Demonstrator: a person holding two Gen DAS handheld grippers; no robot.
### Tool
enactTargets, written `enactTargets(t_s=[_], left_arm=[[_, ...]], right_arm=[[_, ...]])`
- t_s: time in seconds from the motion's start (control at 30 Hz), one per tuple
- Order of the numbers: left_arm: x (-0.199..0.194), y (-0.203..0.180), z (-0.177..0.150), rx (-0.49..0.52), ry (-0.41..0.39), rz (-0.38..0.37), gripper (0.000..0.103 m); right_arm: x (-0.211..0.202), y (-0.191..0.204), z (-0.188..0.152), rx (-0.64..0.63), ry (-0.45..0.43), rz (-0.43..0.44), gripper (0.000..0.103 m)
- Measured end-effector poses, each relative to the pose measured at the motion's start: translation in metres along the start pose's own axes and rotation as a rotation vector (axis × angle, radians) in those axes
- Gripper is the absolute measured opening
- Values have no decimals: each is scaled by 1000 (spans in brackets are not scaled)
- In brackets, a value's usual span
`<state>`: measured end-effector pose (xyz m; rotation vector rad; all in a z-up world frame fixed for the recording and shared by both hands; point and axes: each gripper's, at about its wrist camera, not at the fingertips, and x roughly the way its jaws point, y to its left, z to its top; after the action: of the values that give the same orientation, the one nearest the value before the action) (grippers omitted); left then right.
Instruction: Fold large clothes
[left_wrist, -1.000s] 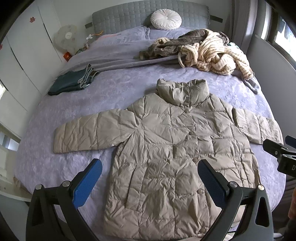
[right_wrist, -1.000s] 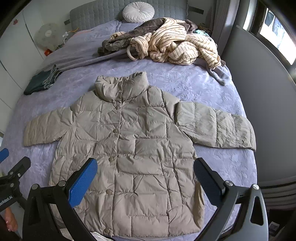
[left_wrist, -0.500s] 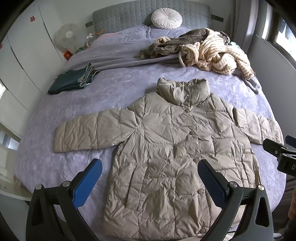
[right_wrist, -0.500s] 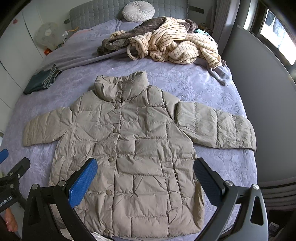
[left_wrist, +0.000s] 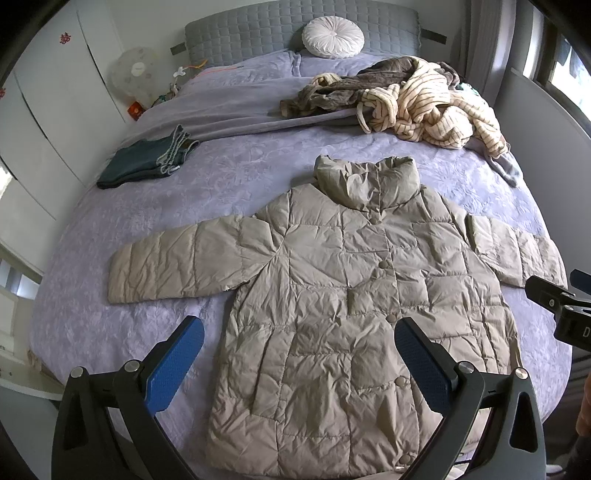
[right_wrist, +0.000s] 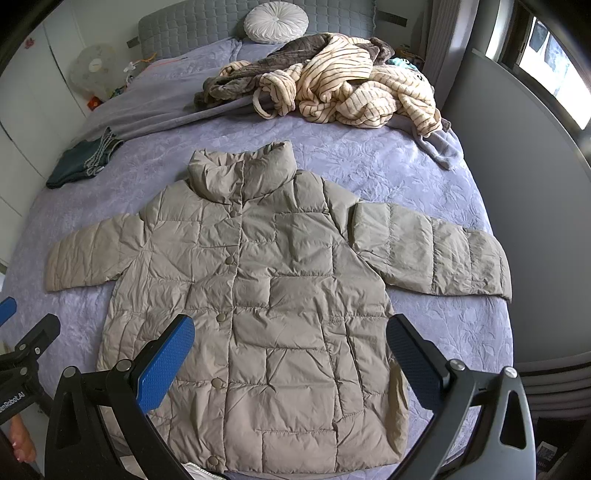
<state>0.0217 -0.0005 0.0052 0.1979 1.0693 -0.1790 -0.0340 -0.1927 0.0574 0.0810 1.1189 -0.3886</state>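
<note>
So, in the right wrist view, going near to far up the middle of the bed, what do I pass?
Puffer jacket → striped robe pile → round white cushion → grey headboard.

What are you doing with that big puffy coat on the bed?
A person holds a claw in each hand above the bed, getting ready to fold the puffy beige coat. It lies flat, buttoned, sleeves spread out. The left claw and right claw are both open and touching nothing. A striped robe pile and folded dark clothes lie further back.
</note>
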Motion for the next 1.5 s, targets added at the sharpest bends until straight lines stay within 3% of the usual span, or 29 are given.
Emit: enactTargets(t_s=[1.5], left_arm=[[-1,-1,1,3,4,0,103]], right_arm=[[1,0,2,0,5,3,103]])
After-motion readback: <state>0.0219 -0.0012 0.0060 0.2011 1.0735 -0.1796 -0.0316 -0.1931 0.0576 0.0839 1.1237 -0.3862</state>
